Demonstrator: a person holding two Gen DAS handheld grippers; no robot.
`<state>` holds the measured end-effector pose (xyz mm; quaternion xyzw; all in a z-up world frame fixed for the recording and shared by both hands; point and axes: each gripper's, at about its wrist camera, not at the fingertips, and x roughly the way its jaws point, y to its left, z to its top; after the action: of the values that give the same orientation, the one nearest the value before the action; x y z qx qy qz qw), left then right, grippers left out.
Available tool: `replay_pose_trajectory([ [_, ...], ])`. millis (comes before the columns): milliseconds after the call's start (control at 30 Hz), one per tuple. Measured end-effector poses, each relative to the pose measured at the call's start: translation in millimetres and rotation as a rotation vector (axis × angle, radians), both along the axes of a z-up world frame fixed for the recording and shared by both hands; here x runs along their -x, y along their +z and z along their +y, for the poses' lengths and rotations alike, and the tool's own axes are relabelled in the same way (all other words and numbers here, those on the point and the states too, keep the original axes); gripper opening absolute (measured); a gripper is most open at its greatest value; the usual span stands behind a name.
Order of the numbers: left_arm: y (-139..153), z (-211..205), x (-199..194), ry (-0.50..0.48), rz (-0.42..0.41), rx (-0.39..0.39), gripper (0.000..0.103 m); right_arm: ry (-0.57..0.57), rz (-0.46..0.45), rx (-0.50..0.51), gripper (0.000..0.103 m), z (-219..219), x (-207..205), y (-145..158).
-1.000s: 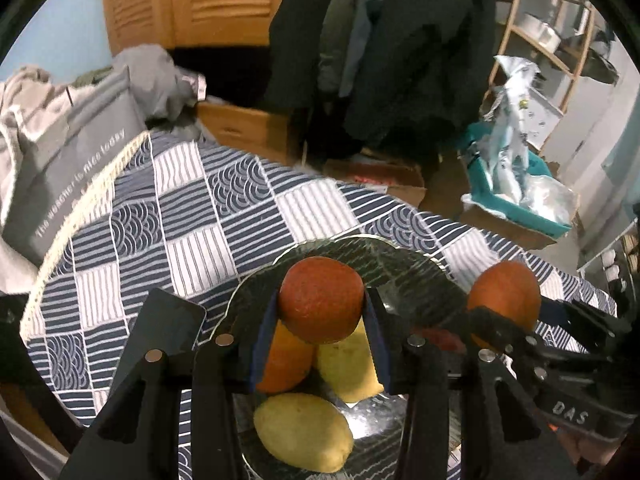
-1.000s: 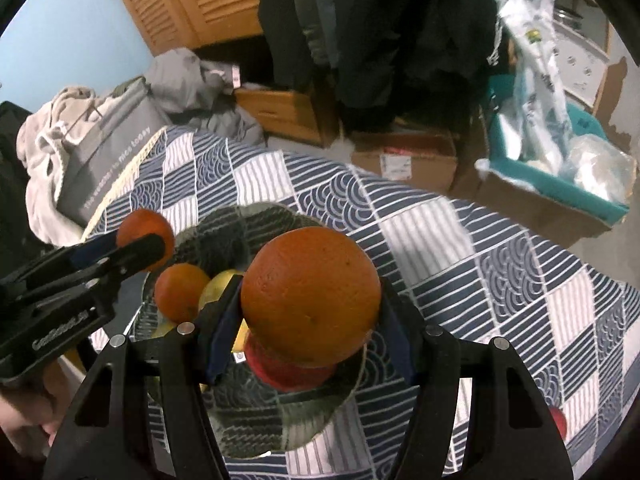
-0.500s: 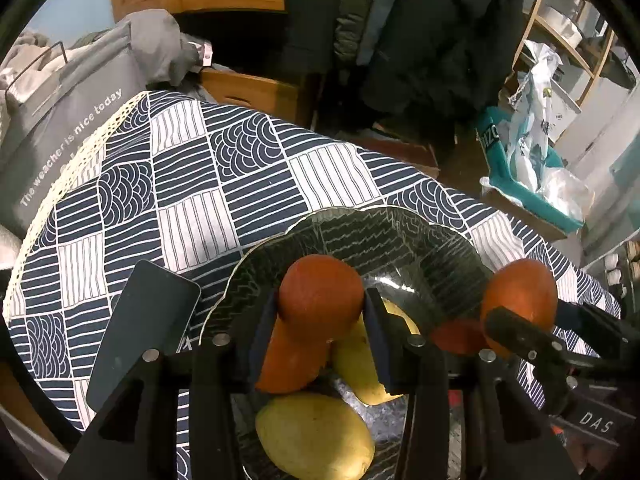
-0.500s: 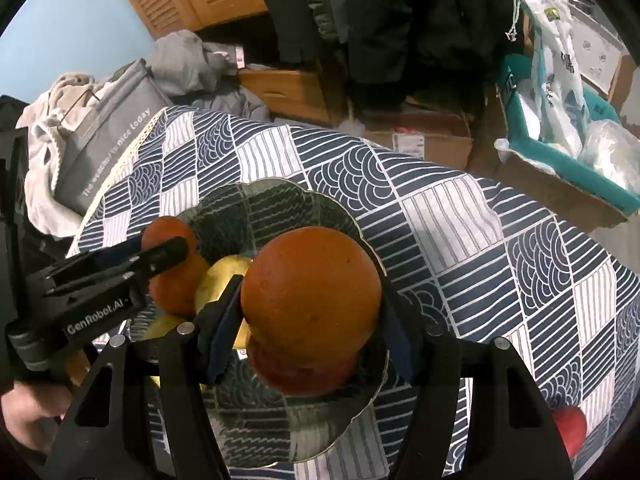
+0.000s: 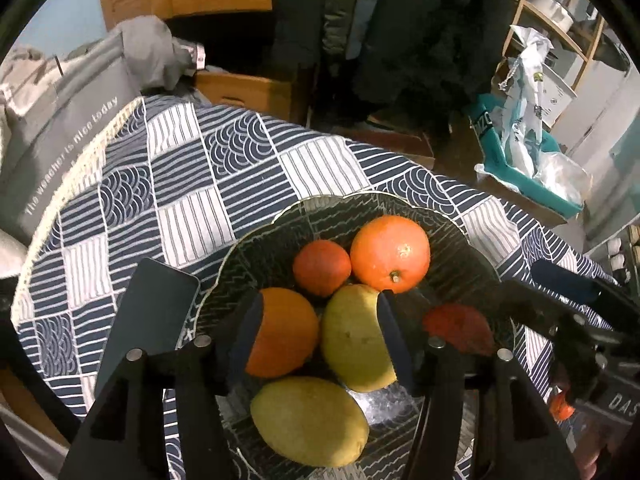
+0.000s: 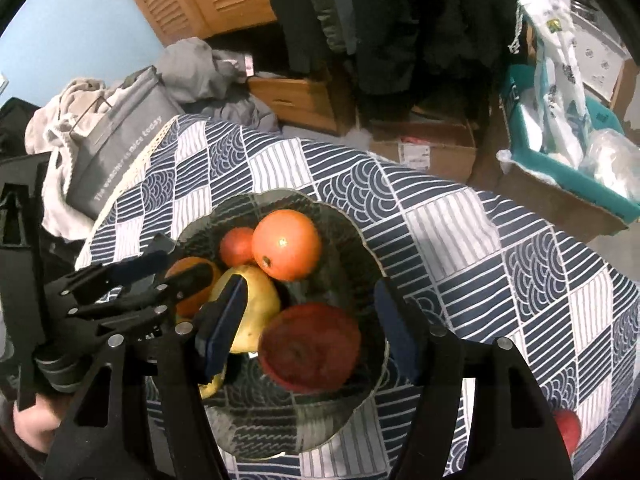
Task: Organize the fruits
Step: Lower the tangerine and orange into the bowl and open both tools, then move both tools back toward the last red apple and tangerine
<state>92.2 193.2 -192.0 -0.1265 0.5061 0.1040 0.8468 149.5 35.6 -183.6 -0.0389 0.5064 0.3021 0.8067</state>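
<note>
With both grippers spread wide and holding nothing, all visible work sits in the glass bowl (image 5: 472, 240): large orange (image 5: 390, 254), small orange (image 5: 321, 267), third orange (image 5: 282, 332), 2 pears (image 5: 354, 346), apple (image 6: 310, 346). Left gripper (image 5: 318, 338) and right gripper (image 6: 308, 332) should lift straight up, no nudging. 1 red fruit (image 6: 568, 424) lies on the tablecloth (image 6: 480, 248), near the right edge; fetch next.

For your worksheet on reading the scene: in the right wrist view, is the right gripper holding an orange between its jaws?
No: the right gripper is open and empty above the bowl.
</note>
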Motion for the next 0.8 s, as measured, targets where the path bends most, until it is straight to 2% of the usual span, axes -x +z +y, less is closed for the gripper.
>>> replay_pose_trajectory([
  [100,10,-5,5,-0.010,-0.023,-0.026,0.066,-0.015,-0.031,0.016,0.067,-5,2,7],
  [233,22,-10,8,-0.025,-0.046,-0.029,0.066,-0.039,-0.092,0.067,0.067,-10,5,19],
  [467,42,-24,17,-0.050,-0.088,-0.034,0.069,-0.082,-0.143,0.103,0.068,-27,12,37],
  [800,74,-43,29,-0.085,-0.161,-0.052,0.070,-0.158,-0.194,0.108,0.072,-60,28,65],
])
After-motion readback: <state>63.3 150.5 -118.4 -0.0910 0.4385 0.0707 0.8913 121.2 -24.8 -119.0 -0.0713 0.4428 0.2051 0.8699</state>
